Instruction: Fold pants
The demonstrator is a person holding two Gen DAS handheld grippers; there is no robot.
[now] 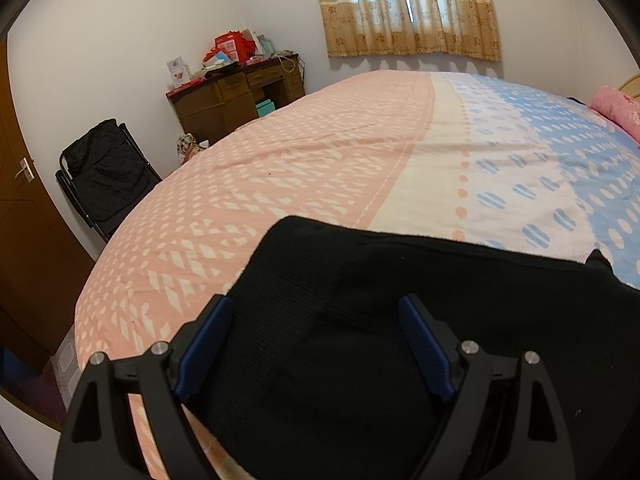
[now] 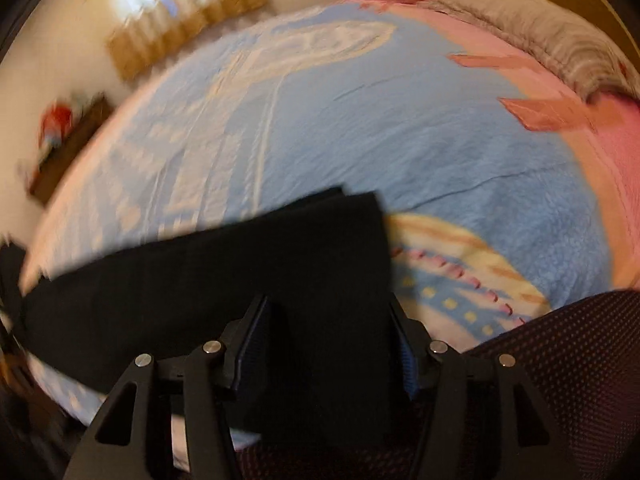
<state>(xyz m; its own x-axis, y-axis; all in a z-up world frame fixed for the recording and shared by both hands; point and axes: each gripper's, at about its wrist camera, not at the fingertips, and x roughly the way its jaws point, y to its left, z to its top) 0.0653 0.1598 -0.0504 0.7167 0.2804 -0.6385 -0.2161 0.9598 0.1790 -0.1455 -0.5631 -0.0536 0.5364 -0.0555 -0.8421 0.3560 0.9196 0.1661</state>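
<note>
Black pants (image 1: 400,280) lie flat on the bed, near its front edge. In the left wrist view my left gripper (image 1: 316,316) is open, its blue-padded fingers (image 1: 208,340) spread over the pants' left end, holding nothing. In the blurred right wrist view the pants (image 2: 240,272) stretch left as a long dark band with a squared end at the right. My right gripper (image 2: 330,328) is open, its fingers straddling that end without closing on it.
The bed has a pink, white and blue patterned sheet (image 1: 320,152). A pink pillow (image 1: 618,108) and a grey blanket (image 2: 540,28) lie at the head. A black chair (image 1: 104,172), a cluttered wooden desk (image 1: 236,92) and a brown door (image 1: 24,208) stand at the left. A dark dotted garment (image 2: 560,360) is at the lower right.
</note>
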